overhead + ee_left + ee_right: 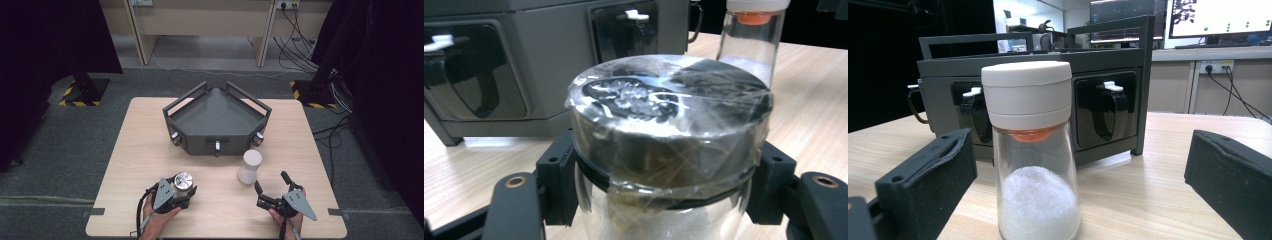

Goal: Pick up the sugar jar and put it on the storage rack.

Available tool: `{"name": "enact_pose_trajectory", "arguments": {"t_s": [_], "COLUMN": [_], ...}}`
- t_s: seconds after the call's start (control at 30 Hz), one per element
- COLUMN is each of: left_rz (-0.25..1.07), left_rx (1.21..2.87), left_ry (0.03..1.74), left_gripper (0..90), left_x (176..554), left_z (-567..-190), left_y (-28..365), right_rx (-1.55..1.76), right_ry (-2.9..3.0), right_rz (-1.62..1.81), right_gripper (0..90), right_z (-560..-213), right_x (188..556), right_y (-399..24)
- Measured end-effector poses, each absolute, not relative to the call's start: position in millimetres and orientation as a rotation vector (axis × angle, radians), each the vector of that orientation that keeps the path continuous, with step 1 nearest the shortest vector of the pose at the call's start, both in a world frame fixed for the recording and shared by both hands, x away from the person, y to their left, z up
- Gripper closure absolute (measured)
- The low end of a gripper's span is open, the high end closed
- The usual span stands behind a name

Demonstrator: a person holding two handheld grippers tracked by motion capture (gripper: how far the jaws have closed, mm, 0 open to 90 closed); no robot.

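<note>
A glass jar with a shiny metal lid under crinkled clear film stands near the table's front left. My left gripper is shut on it, its black pads pressing the glass just below the lid from both sides. To its right stands a glass shaker with a white cap and white grains inside. My right gripper sits just in front of the shaker, open, its jaws wide apart and clear of the glass. The shaker also rises behind the jar.
A dark grey angular tray with railed sides and small latches on its front walls stands mid-table behind both containers. The light wooden table has bare room left and right of the tray. Cables and stand bases lie on the floor beyond.
</note>
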State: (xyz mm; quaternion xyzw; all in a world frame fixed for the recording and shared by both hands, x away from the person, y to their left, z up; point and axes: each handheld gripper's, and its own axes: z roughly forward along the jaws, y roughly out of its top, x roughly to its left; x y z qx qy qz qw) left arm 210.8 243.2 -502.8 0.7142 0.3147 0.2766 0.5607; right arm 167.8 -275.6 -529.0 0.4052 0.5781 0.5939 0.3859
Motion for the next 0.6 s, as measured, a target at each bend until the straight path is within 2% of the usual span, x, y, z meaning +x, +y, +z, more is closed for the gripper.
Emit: {"name": "enact_pose_trajectory", "arguments": {"t_s": [0.6], "left_rz": [0.624], "left_rx": [1.616], "left_ry": [0.740], "left_gripper": [30.9], "left_x": [214], "left_z": [-492], "left_y": [250], "right_rx": [1.032], "right_ry": [1.471], "right_rz": [1.512], "right_gripper": [0.6], "right_z": [-529], "right_x": [167], "right_y": [-275]}}
